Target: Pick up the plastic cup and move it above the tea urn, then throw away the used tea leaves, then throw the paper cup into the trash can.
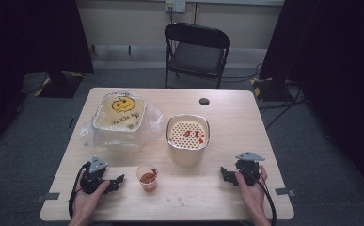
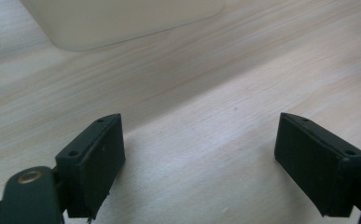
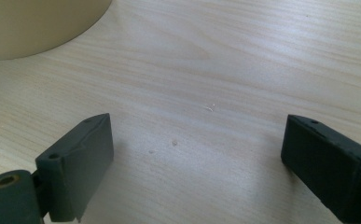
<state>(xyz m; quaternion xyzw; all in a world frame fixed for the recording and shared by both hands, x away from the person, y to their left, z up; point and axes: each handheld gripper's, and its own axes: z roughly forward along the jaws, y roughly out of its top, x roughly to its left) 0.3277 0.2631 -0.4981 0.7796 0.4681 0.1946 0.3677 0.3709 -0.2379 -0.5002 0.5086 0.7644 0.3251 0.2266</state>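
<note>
Small clear plastic cup [image 1: 148, 177] holding red-orange pieces stands on the light wooden table [image 1: 217, 197], just beyond the tips of the left gripper [image 1: 118, 181] and well apart from the right gripper [image 1: 223, 174]. Both grippers rest low at the table's near edge, each held in a hand, their jaws pointing inward toward one another. In the left gripper view the left gripper [image 2: 199, 163] has its black fingers [image 2: 94, 163] spread wide with bare wood between them; a pale container wall [image 2: 122, 21] lies ahead of the fingertips. In the right gripper view the right gripper [image 3: 197, 163] likewise stands wide apart and empty, with a few crumbs [image 3: 173, 142] on the wood between its fingers [image 3: 78, 165]. Ahead of both grippers stands a cream rounded-square container [image 1: 187, 139] with a perforated insert bearing red bits; farther left sits a foil tray [image 1: 118, 115] in clear plastic wrap.
</note>
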